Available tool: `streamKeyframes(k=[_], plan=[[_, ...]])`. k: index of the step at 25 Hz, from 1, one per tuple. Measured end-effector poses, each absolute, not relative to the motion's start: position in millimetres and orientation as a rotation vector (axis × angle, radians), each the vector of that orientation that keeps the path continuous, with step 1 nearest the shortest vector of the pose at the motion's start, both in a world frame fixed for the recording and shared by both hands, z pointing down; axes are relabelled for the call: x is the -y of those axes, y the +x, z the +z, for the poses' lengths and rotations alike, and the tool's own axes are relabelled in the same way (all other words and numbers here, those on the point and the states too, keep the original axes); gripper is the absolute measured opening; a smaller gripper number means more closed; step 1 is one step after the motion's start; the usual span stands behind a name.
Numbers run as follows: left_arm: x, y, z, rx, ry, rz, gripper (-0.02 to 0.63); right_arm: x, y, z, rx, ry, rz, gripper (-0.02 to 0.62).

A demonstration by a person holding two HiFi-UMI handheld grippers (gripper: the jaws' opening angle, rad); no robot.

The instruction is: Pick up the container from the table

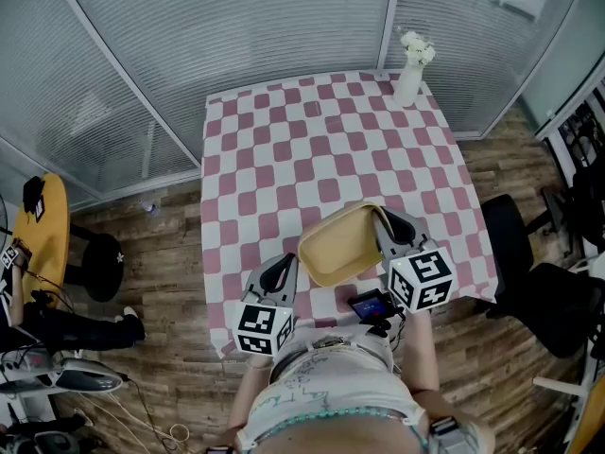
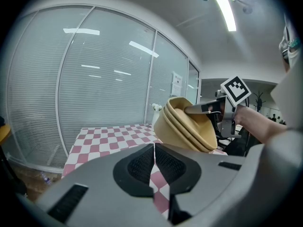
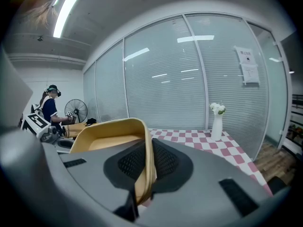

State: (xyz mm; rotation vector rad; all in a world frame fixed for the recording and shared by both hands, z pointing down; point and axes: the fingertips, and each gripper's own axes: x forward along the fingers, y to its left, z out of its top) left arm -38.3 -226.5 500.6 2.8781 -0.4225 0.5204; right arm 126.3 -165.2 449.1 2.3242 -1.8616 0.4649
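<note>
My right gripper [image 1: 383,220] clamped on the rim of the yellow container [image 1: 340,244], held above the table [image 1: 284,149] near edge, my left gripper [image 2: 154,167] pinched together on nothing, vase [image 1: 410,76] at far right corner

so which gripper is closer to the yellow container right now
Right. The right gripper is clamped on the container's rim, holding it tilted above the table. The left gripper is shut on nothing, off to the container's left and nearer the person, not touching it.
</note>
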Motion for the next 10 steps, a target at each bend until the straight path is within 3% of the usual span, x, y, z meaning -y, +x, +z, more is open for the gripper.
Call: streamKeyframes(k=[10], plan=[[222.9,-38.5,502.5,0.414,2.873,0.533,0.018,161.9,128.4,452.2,1.839,2.318,0.481,0.015]])
